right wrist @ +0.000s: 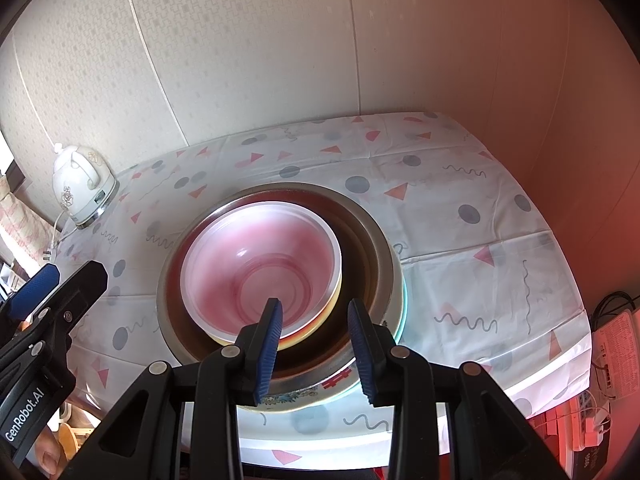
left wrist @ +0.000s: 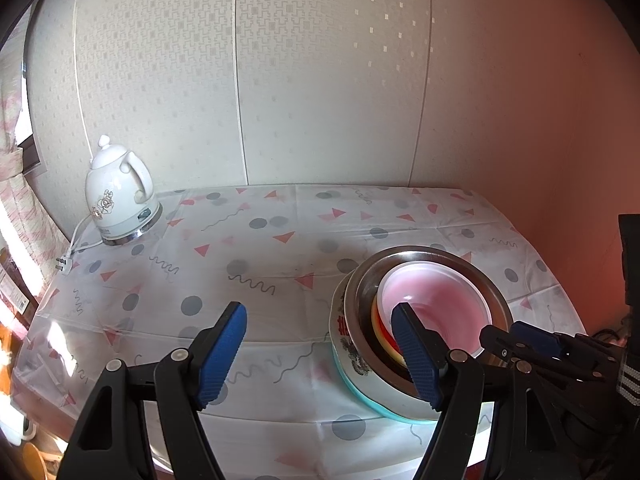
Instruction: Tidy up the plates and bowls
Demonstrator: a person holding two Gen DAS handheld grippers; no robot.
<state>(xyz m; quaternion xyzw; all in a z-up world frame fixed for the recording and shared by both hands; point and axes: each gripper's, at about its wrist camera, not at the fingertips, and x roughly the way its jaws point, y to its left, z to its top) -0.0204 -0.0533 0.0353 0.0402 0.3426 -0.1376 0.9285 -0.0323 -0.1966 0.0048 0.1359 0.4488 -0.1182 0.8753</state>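
A nested stack of dishes stands on the table. A translucent pink bowl [right wrist: 260,264] sits inside yellow and red bowls [right wrist: 332,300], inside a steel bowl [right wrist: 372,240], on a white patterned plate [right wrist: 336,384] with a teal rim. In the left wrist view the pink bowl [left wrist: 440,300] and steel bowl [left wrist: 360,300] are at the right. My left gripper [left wrist: 320,352] is open and empty, to the left of the stack. My right gripper [right wrist: 316,344] is open, its fingers just above the stack's near rim, holding nothing.
A white electric kettle [left wrist: 118,200] with cord and plug stands at the table's back left; it shows in the right wrist view [right wrist: 80,188] too. A patterned tablecloth [left wrist: 260,248] covers the table. Walls close the back and right. Boxes and cables [right wrist: 600,360] lie past the right edge.
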